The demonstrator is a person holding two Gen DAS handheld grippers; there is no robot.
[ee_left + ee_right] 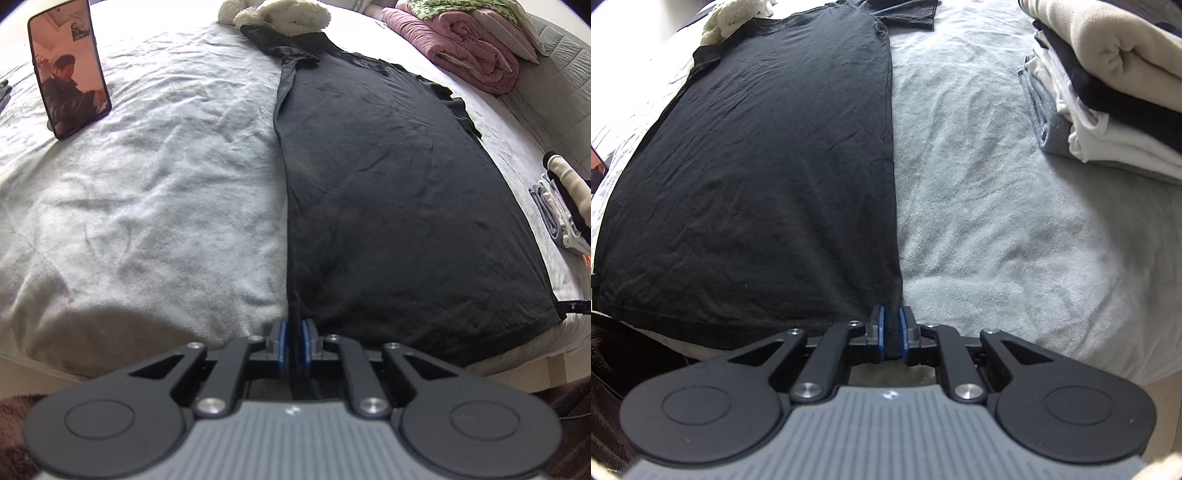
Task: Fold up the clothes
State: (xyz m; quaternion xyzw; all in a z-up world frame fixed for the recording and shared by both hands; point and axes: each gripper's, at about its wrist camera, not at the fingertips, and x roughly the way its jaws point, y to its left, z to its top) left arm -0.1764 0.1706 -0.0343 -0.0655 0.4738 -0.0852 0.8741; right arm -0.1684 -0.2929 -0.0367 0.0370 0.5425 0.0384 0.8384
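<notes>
Both tongs, left (294, 341) and right (891, 334), seemingly clamp the black shirt's (399, 206) hem corners

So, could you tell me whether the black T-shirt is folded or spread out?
Spread flat: the black T-shirt lies full length on the bed.

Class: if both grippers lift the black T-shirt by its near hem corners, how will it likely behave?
Probably floppy: the black T-shirt lies thin, flat and wrinkled on the bedspread. It would likely sag between the left gripper and right gripper, each pinching a corner. Seemingly light; sleeves may dangle.
</notes>
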